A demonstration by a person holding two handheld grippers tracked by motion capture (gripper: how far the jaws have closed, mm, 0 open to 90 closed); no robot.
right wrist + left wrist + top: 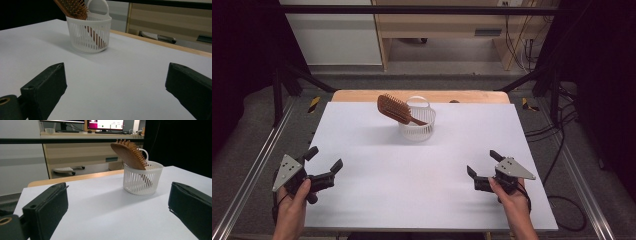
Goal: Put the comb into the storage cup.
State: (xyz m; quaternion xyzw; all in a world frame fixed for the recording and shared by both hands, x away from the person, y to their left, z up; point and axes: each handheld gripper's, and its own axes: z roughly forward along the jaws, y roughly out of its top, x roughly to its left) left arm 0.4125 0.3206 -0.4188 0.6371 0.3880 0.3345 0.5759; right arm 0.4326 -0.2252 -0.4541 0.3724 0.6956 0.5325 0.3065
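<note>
Both tools sit low at the near end of the white counter [422, 165], each held in one of the person's hands. At the near left corner, the left tool [326, 159] points forward and inward with its two black jaws spread wide apart and nothing between them; the grey three-cornered plate on top tilts toward the counter's edge. At the near right, the right tool [483, 163] mirrors it, jaws likewise parted and empty, gripped by the right hand [507, 192]. The left hand [294, 197] wraps the other tool's body from below. Well away from both, toward the far middle of the counter, stands a small white slotted basket [417, 129] with a looped handle rising from its far rim. A wooden hairbrush [393, 108] stands in it handle down, the handle visible through the slots, its oval bristled head leaning out over the rim toward the left. In the left gripper view the basket [142, 181] is upright ahead between the open jaws, the brush [128, 155] head tilted above it. In the right gripper view the basket [88, 33] is ahead and to the left, with the brush [72, 7] sticking out at the top.
</note>
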